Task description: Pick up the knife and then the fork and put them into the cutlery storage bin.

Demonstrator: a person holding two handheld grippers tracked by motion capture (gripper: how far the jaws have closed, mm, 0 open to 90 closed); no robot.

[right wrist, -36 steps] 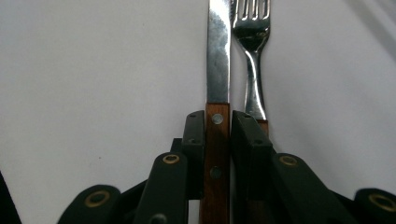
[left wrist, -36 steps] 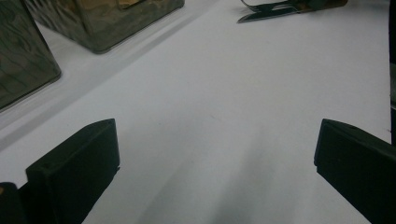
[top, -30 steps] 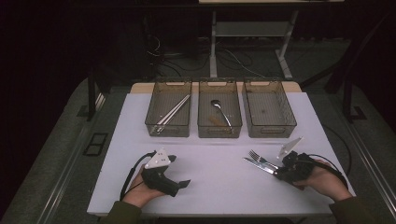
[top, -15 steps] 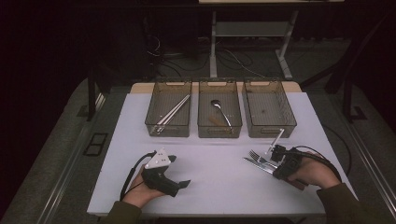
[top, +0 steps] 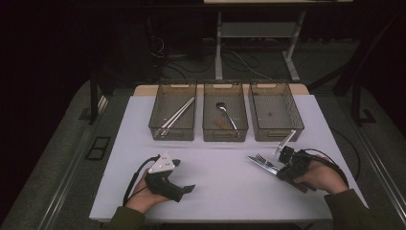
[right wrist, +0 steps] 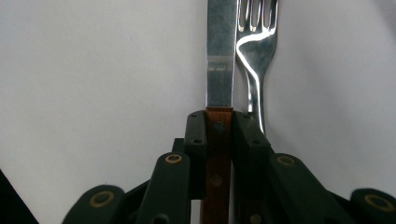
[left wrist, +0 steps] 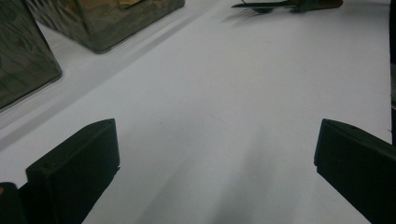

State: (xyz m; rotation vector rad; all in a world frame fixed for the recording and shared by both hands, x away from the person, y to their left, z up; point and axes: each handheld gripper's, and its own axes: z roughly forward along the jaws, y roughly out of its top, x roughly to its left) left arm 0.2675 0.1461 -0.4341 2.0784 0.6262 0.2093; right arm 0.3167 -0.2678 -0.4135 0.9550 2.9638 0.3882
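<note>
Right gripper lower now, clamped knife blade toward trays.

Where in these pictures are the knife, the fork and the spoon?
knife (right wrist: 219, 56): right gripper view, on the flat blade.
fork (right wrist: 256, 46): right gripper view, on the neck below the tines.
spoon (top: 221, 106): high view, on the bowl, in the middle bin.

The right gripper has its black jaws closed on the wooden handle of a knife, whose steel blade runs straight ahead. A fork lies just beside the blade on the white surface.
</note>
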